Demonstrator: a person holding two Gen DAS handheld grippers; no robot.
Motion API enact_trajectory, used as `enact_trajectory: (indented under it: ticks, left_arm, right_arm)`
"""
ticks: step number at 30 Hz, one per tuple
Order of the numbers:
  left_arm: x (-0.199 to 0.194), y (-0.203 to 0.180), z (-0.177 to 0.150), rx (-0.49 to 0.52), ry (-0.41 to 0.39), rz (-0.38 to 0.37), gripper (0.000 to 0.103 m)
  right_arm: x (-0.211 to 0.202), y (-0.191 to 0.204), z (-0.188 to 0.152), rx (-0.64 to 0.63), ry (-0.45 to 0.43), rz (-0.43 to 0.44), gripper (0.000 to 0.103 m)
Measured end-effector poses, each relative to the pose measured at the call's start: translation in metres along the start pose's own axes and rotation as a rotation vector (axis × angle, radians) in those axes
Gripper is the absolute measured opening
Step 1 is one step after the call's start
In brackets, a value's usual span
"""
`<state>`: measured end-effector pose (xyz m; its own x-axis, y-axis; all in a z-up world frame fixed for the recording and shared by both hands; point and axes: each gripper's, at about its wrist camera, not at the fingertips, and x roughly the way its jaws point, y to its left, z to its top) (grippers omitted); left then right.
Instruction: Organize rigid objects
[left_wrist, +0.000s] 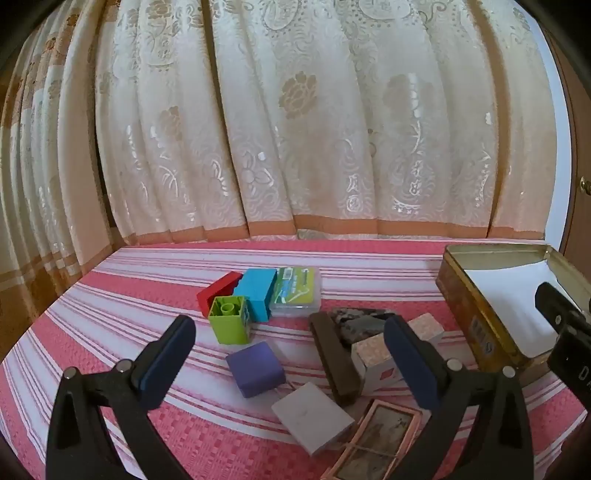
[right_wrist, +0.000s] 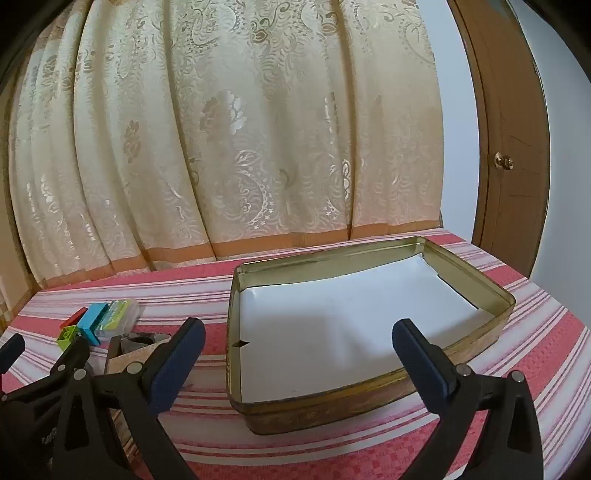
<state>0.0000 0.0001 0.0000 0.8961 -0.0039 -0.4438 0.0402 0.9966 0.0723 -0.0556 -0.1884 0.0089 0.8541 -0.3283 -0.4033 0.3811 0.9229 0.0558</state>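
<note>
Left gripper (left_wrist: 291, 341): fingers wide, empty — purple block (left_wrist: 255, 368) just ahead between them.
Right gripper (right_wrist: 299, 343): wide, empty — over tin (right_wrist: 236, 325).

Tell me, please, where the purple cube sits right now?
In the left wrist view the purple cube lies on the striped pink cloth, just in front of the green toy brick and behind the flat grey block.

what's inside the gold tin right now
Only a white paper liner covers the floor of the tin; no objects are in it. The metal bottom under the paper is hidden.
</note>
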Motion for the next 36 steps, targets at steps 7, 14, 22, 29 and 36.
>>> enact_trajectory:
  ticks: [7,14,22,29,36]
  left_arm:
    - [-0.0004,0.0007,0.0,-0.008,-0.007,-0.005,0.103]
    - [-0.001,0.0053,0.0017,-0.016,-0.005,0.004,0.103]
    - [-0.0022,0.0043,0.0013,-0.009,-0.013,-0.004,0.103]
    - [-0.0024,0.0028,0.0008,-0.006,-0.014,-0.004,0.103]
    - [-0.002,0.0034,0.0002,-0.011,-0.011,-0.003,0.103]
  right_arm:
    - [0.0071,0.0022,-0.0012,-0.013,0.014,-0.014,0.102]
    - [0.0058,-0.0041,-0.0018,0.011,0.03,-0.001,0.102]
    - [0.005,-0.0013,-0.0001,0.005,0.028,0.002,0.102]
    - [0.0043,-0.0016,-0.0004,0.008,0.026,0.005,0.102]
    - [0.0041,-0.0015,-0.0014,0.009,0.027,0.007,0.102]
